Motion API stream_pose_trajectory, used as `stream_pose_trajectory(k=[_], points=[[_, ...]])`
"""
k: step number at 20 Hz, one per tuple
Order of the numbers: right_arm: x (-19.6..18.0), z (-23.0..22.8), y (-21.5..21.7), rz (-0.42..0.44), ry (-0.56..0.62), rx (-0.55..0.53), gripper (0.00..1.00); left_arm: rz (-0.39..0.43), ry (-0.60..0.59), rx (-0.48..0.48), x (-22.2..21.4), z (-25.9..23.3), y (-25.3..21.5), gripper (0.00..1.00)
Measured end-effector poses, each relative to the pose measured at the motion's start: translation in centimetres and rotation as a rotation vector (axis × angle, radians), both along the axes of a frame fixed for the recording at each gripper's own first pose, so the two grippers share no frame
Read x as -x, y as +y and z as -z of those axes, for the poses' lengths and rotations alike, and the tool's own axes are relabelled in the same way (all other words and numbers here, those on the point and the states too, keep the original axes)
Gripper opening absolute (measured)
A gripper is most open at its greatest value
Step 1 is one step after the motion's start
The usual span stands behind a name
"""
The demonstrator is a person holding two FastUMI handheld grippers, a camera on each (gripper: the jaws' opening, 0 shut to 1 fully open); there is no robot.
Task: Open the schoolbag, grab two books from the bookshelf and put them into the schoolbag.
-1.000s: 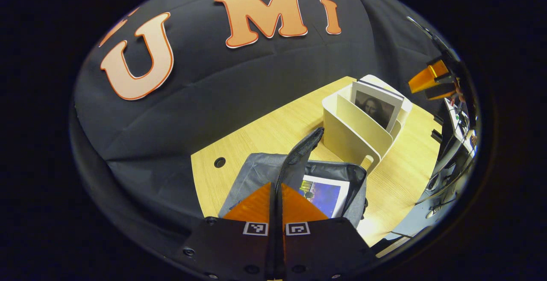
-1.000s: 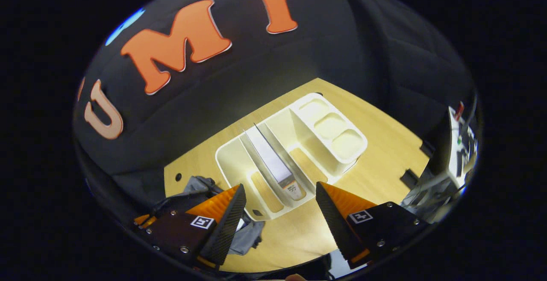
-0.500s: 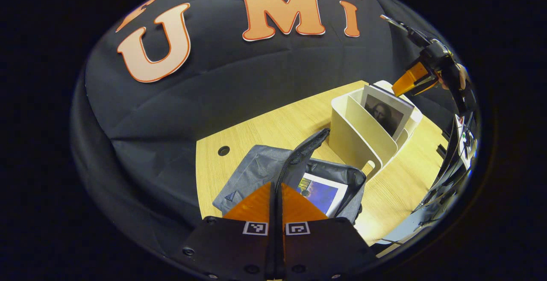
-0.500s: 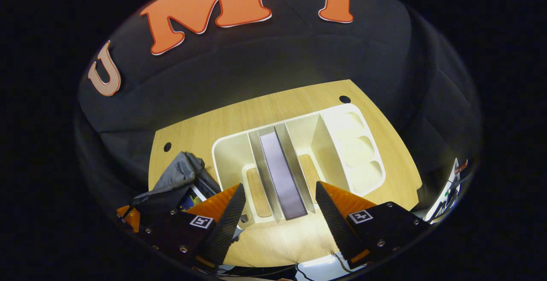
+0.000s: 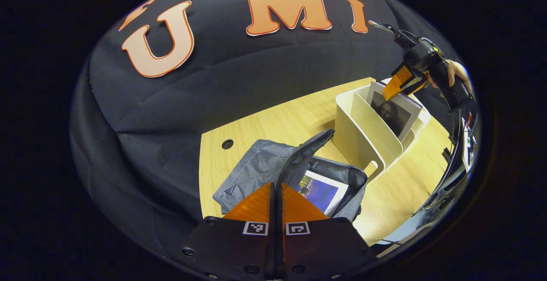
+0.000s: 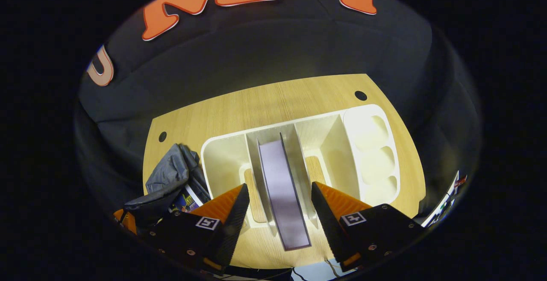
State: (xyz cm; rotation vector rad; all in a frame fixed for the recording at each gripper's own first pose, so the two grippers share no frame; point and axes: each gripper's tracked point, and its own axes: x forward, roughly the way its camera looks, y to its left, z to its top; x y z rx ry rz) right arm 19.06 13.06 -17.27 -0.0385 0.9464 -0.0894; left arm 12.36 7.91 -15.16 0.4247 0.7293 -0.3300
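Schoolbag (image 5: 265, 170) lies open on the wooden surface (image 5: 273, 122), just left of the bookshelf (image 5: 363, 131); first book (image 5: 320, 191) already inside, cover up. Second book (image 6: 282, 191) stands upright in a middle slot of the bookshelf, top edge toward the camera in the right gripper view.

Left tongs (image 5: 275, 204): pressed together on the dark strap or flap edge of the schoolbag (image 5: 303, 152), which runs up from between the tips; this appears to be holding the mouth open.

Right tongs (image 6: 275, 212): spread wide, one finger either side of the second book's top edge, above it, not touching. In the left gripper view the right tongs (image 5: 399, 82) hang at the book's top corner, a hand (image 5: 457, 73) behind them.

Step in hand (judgement): grasp of second book. To do well:
- lower straight down, keeping the book centred between the fingers;
- get enough depth on the cover before closing, since a thin book pinched at the very edge may pivot;
- lift vertically until clear of the dividers.

Edges and room:
- slot dividers (image 6: 299, 161) sit close on both sides of the book; little lateral play, so fingers may snag on them;
- room above the bookshelf is open;
- the path to the schoolbag runs left over the bookshelf's outer wall; the raised strap is the obstacle there;
- surface edge lies near the tongs' side of the bookshelf.
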Motion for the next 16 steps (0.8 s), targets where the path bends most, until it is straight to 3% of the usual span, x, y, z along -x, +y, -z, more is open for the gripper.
stream_pose_trajectory(k=[3,5,6,8,16], points=[[-0.5,1.1,-0.5,-0.002,0.026,0.004,0.74,0.0,0.006,-0.015,-0.1,0.2,-0.5,0.01],[-0.8,1.6,-0.5,-0.002,0.026,-0.009,0.58,0.005,0.006,-0.031,-0.1,0.5,-0.6,0.01],[-0.9,1.7,-0.6,0.0,0.025,-0.017,0.46,0.005,0.009,-0.035,-0.1,0.4,-0.6,0.01],[-0.9,1.4,-0.8,0.001,0.022,-0.015,0.37,0.002,0.016,-0.032,-0.1,0.7,-0.8,0.01],[0.6,-3.6,-0.3,-0.036,-0.042,0.003,0.34,0.03,0.017,-0.029,0.0,0.6,-1.5,0.01]])
